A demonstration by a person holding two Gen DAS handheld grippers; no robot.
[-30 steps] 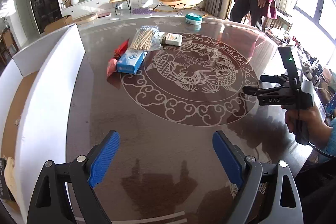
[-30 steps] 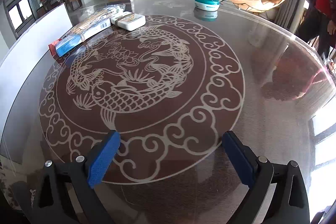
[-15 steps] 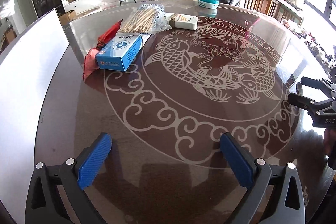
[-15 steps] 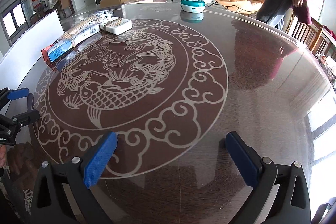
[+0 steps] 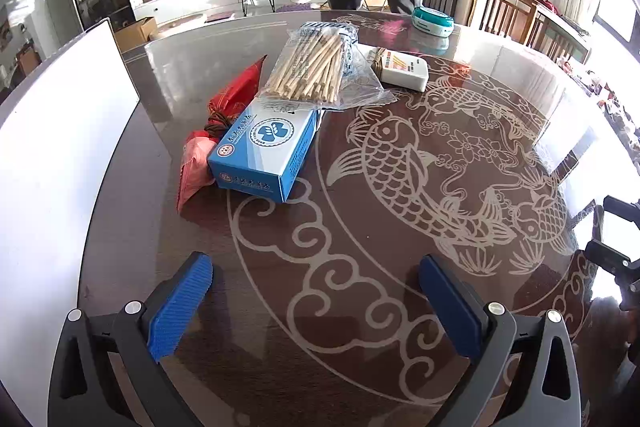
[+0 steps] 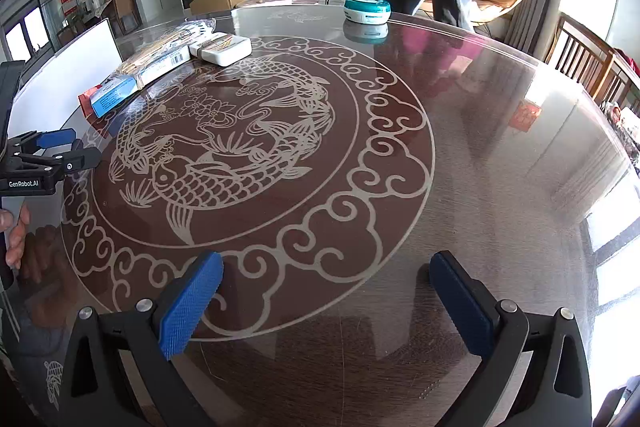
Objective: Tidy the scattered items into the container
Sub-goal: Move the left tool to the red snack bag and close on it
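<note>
Left gripper (image 5: 316,301) fingers spread wide; right gripper (image 6: 326,301) likewise.

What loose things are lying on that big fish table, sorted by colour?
Blue: 1, the blue box
Red: 1, the red packet
Clear: 1, the bag of sticks
White: 1, the white box
Teal: 1, the round tub
Total: 5

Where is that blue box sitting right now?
In the left wrist view the blue box lies left of centre on the table, overlapping the red packets, with the bag of chopsticks resting on its far end.
</note>
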